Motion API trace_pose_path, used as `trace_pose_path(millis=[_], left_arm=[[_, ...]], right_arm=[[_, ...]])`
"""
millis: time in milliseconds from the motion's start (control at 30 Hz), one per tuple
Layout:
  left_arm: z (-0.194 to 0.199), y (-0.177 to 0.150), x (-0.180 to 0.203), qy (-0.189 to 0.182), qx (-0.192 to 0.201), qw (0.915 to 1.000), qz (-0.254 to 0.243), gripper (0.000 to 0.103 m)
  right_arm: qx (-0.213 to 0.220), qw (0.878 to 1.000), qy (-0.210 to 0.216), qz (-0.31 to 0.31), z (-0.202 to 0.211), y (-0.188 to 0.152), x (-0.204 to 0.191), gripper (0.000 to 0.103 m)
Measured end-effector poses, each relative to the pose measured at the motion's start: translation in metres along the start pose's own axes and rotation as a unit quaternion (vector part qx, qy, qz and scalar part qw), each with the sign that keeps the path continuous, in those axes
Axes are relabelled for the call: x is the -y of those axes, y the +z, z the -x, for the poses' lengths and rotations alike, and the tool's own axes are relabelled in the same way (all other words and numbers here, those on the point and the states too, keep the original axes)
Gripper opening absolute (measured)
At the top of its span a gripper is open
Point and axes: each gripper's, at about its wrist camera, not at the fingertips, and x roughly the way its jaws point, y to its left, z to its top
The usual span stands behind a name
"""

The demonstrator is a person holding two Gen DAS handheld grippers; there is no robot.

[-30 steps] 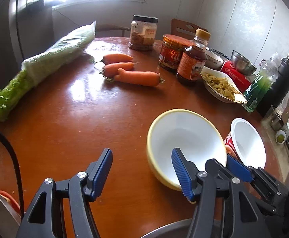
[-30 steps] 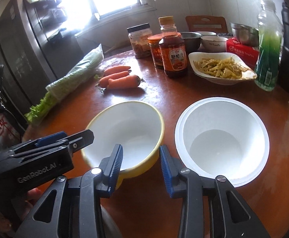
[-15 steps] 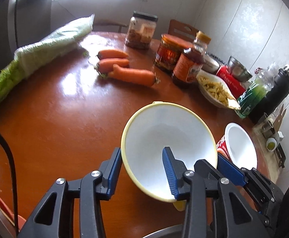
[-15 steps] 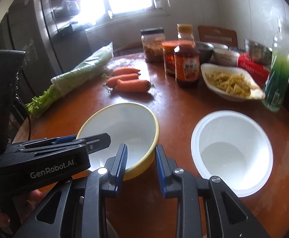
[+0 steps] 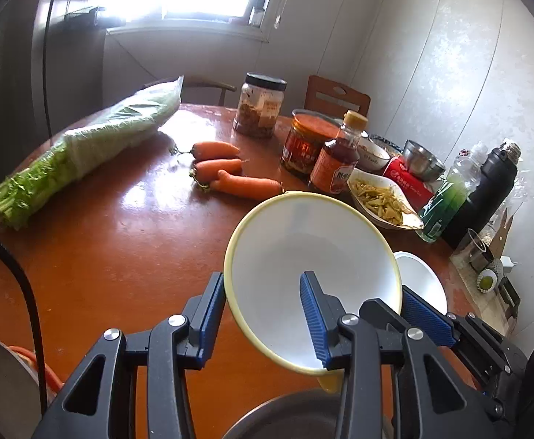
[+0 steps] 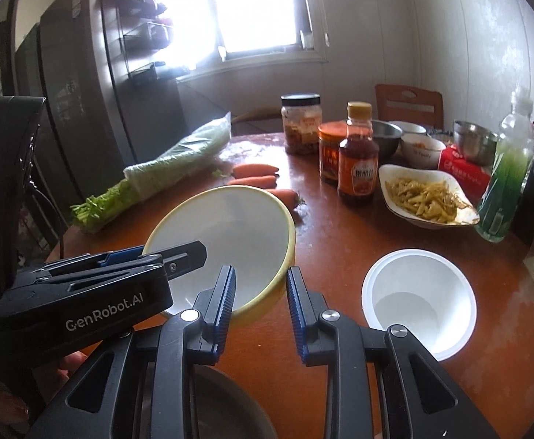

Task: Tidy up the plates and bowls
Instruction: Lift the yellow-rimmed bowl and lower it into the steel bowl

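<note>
Evidently both grippers share one load: left gripper and right gripper each clamp the near rim of the yellow-rimmed white bowl, one finger inside, one outside, holding it tilted clear of the brown wooden table. Likely destination, the white plastic bowl just beside, for nesting.

Between the left gripper's fingers sits the near rim of the yellow bowl, one finger outside its wall and one inside. The right gripper straddles the opposite rim the same way. Right of the right fingers, the white bowl stands on the table. Ahead of both fingertips lie the carrots, with jars and a sauce bottle behind; the bagged greens lie ahead and left.
</note>
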Motion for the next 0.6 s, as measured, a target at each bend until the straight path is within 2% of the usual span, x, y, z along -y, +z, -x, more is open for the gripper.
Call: trace_pose_path(millis=[600], left_arm=[[0.071, -0.033, 0.001, -0.003, 0.042, 0.9990, -0.017, 0.042]], right_arm=[[0.032, 0.999, 0.001, 0.013, 0.063, -0.026, -0.036, 0.029]])
